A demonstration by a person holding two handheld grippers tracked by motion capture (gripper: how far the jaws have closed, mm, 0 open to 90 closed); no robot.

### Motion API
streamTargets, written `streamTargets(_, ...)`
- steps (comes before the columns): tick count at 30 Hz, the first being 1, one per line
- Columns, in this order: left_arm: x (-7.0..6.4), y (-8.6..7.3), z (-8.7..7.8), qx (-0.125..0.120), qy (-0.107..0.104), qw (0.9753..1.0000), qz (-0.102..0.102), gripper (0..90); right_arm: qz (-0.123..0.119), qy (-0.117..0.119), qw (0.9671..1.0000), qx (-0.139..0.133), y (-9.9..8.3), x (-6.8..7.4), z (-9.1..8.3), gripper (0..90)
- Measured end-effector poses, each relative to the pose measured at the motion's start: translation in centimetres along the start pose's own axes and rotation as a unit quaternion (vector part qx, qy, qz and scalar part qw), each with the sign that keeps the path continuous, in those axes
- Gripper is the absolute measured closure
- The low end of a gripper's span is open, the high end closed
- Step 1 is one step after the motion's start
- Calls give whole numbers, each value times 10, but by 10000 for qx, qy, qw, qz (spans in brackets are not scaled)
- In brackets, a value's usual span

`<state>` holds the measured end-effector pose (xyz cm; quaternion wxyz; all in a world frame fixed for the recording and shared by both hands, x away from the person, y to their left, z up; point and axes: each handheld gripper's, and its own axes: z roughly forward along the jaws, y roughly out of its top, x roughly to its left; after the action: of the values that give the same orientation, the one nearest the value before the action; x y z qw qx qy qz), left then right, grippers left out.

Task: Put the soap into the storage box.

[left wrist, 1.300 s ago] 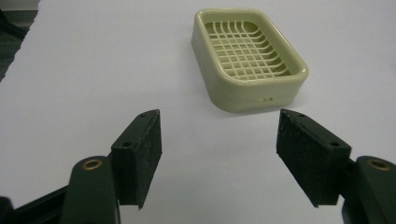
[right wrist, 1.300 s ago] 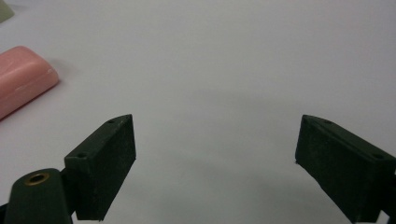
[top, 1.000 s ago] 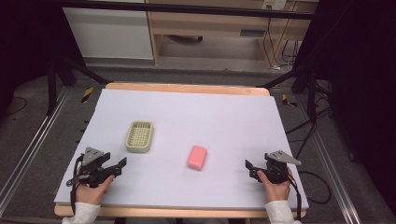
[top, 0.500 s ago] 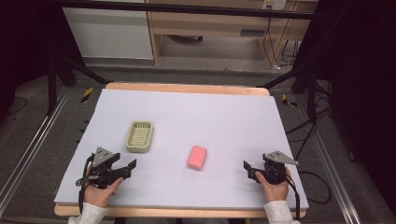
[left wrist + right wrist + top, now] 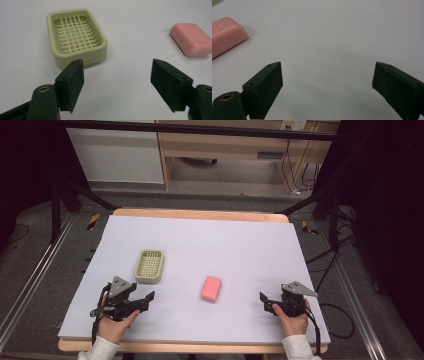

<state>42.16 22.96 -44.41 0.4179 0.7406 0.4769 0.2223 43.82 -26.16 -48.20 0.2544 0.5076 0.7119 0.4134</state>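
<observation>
A pale green slatted soap dish point(image 5: 149, 266) sits empty on the white table top, left of centre. A pink soap bar point(image 5: 211, 288) lies flat to its right, apart from it. My left gripper point(image 5: 148, 301) rests near the front left, open and empty, pointing right. In the left gripper view the dish point(image 5: 76, 36) is just beyond the left jaw, the soap point(image 5: 192, 38) lies at far right, and the gripper point(image 5: 117, 72) holds nothing. My right gripper point(image 5: 264, 302) stands at the front right, open and empty, pointing left. Its own view shows the soap point(image 5: 225, 35) at the upper left, beyond the open gripper point(image 5: 327, 75).
The white sheet point(image 5: 240, 245) covers a wooden-edged table point(image 5: 200, 214). Beyond the far edge are a wooden cabinet point(image 5: 235, 145) and dark floor with cables point(image 5: 345, 270). A black frame bar point(image 5: 200, 129) crosses the top.
My left gripper has slid to the right along the front of the table, closer to the dish and the soap. The right gripper has barely moved.
</observation>
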Motion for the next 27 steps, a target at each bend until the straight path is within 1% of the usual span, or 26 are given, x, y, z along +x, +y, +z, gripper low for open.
streamTargets(1,-1,1,0,28,2,10000,62,263,-7,-8,10000,-2,0,0,0,94)
streamTargets(3,-2,4,0,-3,2,9999,103,259,-13,-33,10000,-9,0,1,1,93)
streamTargets(6,-5,7,0,-23,-36,9999,111,255,6,-30,10000,-19,0,1,1,92)
streamTargets(9,-6,10,0,14,-66,9999,156,251,9,-50,10000,-12,0,1,1,93)
streamTargets(11,-8,12,1,-1,-104,9999,129,250,3,-79,10000,-14,0,1,1,91)
streamTargets(15,-10,17,3,-8,-129,9998,160,247,30,-79,10000,-13,0,0,1,90)
streamTargets(19,-12,24,3,-16,-174,9997,168,244,-1,-113,9999,-28,0,0,1,89)
streamTargets(21,-14,27,5,-51,-201,9997,158,244,10,-110,9999,-37,0,0,1,88)
streamTargets(24,-17,29,7,-24,-212,9996,188,244,16,-116,9999,-39,0,0,1,88)
streamTargets(25,-20,32,10,-32,-238,9995,186,244,12,-123,9999,-43,0,0,1,87)
streamTargets(27,-21,34,12,-32,-243,9995,219,243,7,-133,9999,-48,0,0,1,86)
